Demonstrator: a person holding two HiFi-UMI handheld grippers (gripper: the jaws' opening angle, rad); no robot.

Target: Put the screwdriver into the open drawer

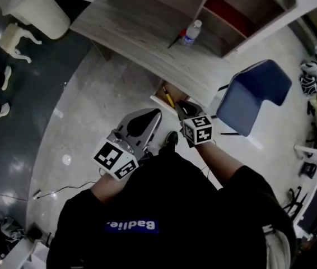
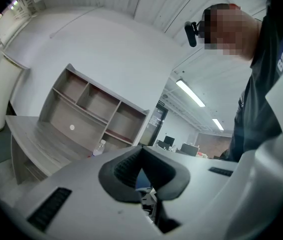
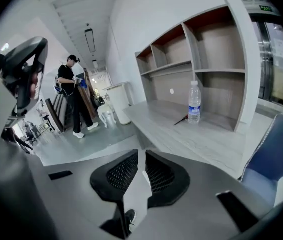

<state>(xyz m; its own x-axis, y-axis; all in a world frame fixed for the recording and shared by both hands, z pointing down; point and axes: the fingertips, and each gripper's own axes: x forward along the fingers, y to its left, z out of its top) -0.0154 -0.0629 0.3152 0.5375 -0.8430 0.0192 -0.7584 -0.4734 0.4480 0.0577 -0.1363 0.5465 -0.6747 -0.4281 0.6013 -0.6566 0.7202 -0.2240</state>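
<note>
Room first: big office-type space w/ a pale glossy tiled floor that turns dark and shiny on the left side of the head view. A grey wood-grain desk sits against a white wall, w/ an open shelf unit on top, its compartments brownish-red inside.

On the desktop there's a clear plastic water bottle standing upright w/ a white cap. Just beside it a slim dark tool with a red bit lies flat.

A white round bin stands at the desk's left end. A blue padded chair is at the right, near the drawer. A thin cable trails across the floor near the person wearing the camera. The right gripper view also catches a person in black clothes standing well off down the room, and the left gripper view shows ceiling strip lights.

Task stuff: the open light-wood drawer sticks out under the desk edge. The yellow-handled screwdriver lies inside it, touching neither gripper.

Left gripper: pads meet at the tips, nothing btwn them, pointing roughly level toward the shelves.

Right gripper: jaws a narrow slit apart and empty, only floor visible thru the gap. In the head view its tip is just beside the drawer, angled down.
</note>
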